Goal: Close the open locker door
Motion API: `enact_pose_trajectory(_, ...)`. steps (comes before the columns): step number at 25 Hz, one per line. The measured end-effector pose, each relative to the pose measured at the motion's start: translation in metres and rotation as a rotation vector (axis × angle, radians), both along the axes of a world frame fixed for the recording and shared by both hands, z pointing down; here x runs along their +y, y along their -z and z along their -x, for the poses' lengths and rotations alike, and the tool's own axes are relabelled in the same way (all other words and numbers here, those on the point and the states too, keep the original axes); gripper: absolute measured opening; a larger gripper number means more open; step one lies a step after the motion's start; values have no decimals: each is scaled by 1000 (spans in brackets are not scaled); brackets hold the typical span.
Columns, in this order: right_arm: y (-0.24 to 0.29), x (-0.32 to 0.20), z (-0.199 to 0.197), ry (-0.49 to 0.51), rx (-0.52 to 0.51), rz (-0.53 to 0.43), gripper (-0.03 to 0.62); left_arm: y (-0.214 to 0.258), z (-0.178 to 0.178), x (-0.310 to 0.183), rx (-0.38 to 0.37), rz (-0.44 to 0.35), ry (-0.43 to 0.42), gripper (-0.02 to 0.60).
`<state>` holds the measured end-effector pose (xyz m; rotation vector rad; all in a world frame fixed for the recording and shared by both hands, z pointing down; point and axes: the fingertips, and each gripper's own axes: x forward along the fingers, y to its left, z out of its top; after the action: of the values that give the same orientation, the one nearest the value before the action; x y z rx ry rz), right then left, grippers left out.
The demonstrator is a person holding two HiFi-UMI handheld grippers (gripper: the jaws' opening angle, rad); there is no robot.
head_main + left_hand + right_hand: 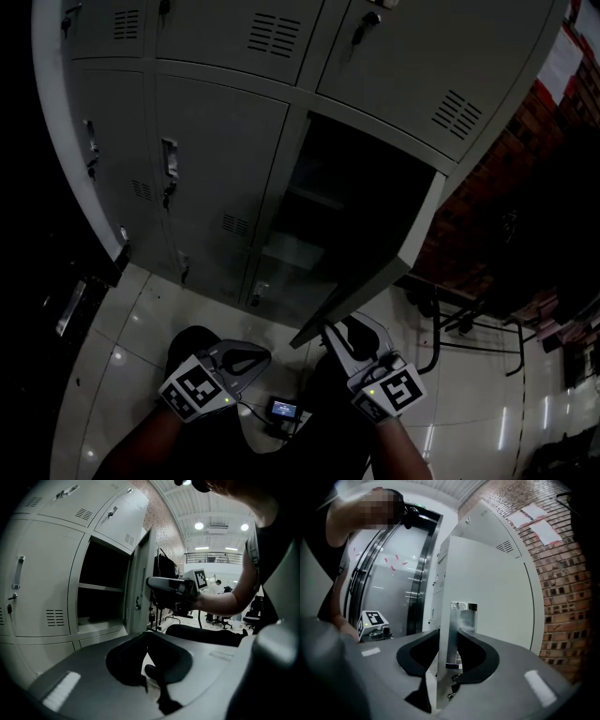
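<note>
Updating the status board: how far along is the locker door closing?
Done: right tongs are clamped on the grey metal locker door at its silver handle. In hand: that grip. To do: the swing; the door stands wide open off the dark compartment. Left tongs idle, shut, empty.

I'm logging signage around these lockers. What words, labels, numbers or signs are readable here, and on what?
No text here can be read.
Papers on the brick wall: print too blurred to read.
Marker cube: black-and-white square pattern only, no letters.
Small screen on the floor: too small to read.
No label shows on the open locker door or the other lockers.
</note>
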<state>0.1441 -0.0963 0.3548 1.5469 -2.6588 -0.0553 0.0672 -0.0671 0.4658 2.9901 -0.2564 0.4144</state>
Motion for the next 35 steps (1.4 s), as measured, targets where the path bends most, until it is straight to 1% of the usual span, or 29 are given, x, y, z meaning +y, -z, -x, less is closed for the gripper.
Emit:
enact_pose_trajectory(3, -1, -24, 15, -57, 17, -2, 124, 0, 2, 0, 10, 5, 1, 12)
enact_pose_trajectory(7, -2, -57, 30, -110, 48, 10, 124, 2, 4, -1, 20, 5, 4, 12)
enact_pose_trajectory(9, -4, -74, 32, -143, 64, 25, 129, 2, 6, -2, 20, 1, 6, 12)
enact_pose_trajectory(14, -10, -116, 40, -220, 130, 54, 137, 3, 10, -2, 48, -5, 2, 12)
enact_pose_trajectory(20, -7, -163, 42, -290, 175, 53, 138, 5, 9, 1, 60, 10, -9, 12)
enact_pose_trajectory(29, -2, -224, 27, -434, 158, 64, 140, 10, 12, 0, 90, 13, -17, 12)
enact_pose_trajectory(32, -1, -236, 24, -447, 157, 71, 140, 11, 15, -1, 94, 18, -14, 12)
enact_pose_trajectory(35, -4, -244, 21, -438, 138, 82, 141, 11, 18, -2, 96, 28, -11, 12)
